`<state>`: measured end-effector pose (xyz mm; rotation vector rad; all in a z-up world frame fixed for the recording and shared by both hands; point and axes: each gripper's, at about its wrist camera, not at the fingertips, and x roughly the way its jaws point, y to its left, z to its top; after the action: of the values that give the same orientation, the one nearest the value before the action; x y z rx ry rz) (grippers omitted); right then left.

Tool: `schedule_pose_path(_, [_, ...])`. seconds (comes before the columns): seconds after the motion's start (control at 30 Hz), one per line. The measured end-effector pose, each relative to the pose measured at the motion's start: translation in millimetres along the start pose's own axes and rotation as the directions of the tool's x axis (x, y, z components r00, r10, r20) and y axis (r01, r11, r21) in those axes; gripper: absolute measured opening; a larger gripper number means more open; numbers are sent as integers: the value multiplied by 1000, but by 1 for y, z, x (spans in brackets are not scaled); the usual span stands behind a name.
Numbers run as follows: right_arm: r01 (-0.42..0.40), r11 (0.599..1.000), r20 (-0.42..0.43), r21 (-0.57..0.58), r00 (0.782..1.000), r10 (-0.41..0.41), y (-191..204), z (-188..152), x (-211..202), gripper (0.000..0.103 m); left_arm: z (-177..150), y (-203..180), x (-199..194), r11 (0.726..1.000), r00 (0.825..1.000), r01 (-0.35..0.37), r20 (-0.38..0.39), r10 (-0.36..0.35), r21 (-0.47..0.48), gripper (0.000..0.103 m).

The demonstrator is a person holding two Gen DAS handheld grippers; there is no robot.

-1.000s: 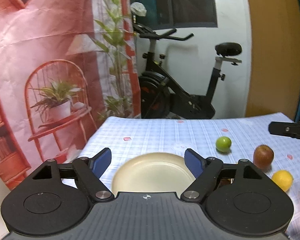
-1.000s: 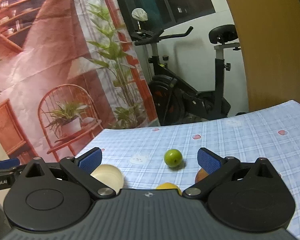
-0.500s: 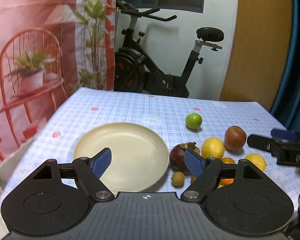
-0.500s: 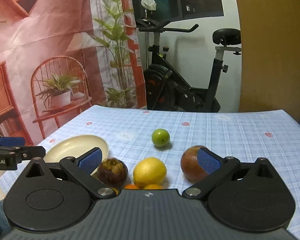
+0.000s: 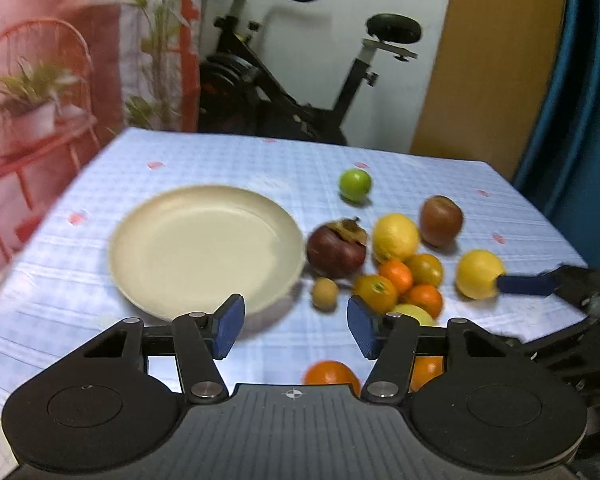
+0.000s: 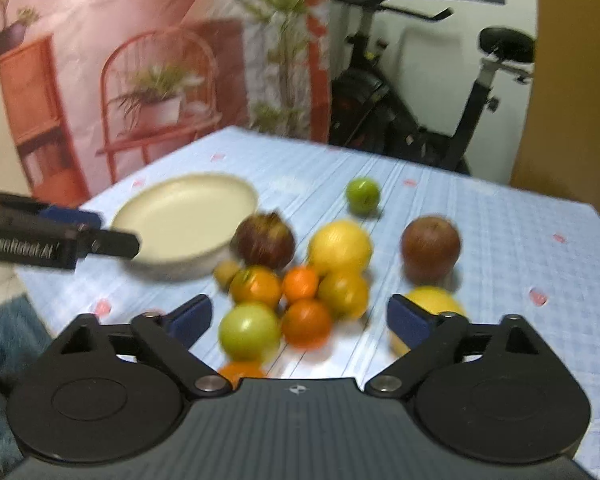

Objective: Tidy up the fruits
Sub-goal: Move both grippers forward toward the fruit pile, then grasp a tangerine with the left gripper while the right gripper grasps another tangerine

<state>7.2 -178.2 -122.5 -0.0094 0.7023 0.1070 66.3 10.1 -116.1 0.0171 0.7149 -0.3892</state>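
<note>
Both grippers have tipped down toward the desk (image 5: 220,160), bringing the whole fruit pile (image 6: 300,280) into view beside the empty plate (image 5: 204,248), well in from every edge. Left gripper (image 5: 296,328) and right gripper (image 6: 300,320) hover with fingers released, holding nothing. These fruits look round, firm and likely to roll, so I would grip one across its widest middle, gently.

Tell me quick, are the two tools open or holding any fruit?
Left tool: open, holding nothing.
Right tool: open, holding nothing.
</note>
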Motion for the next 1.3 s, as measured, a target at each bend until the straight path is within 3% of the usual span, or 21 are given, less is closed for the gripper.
schedule_pose_path(0.27, [-94, 996, -86, -9, 992, 93, 6, -15, 14, 62, -12, -9, 16, 996, 995, 80, -54, -79, 28, 60])
schedule_pose_path(0.6, [-127, 992, -138, -10, 983, 124, 9, -24, 26, 55, -21, -9, 27, 994, 987, 107, -121, -102, 31, 60])
schedule_pose_path(1.17, [-139, 990, -145, -3, 980, 137, 9, -27, 29, 47, -28, -9, 47, 993, 972, 121, -202, -117, 12, 60])
schedule_pose_path(1.3, [-139, 990, -143, 4, 980, 138, 8, -27, 29, 45, -29, -8, 48, 993, 971, 119, -208, -114, 12, 51])
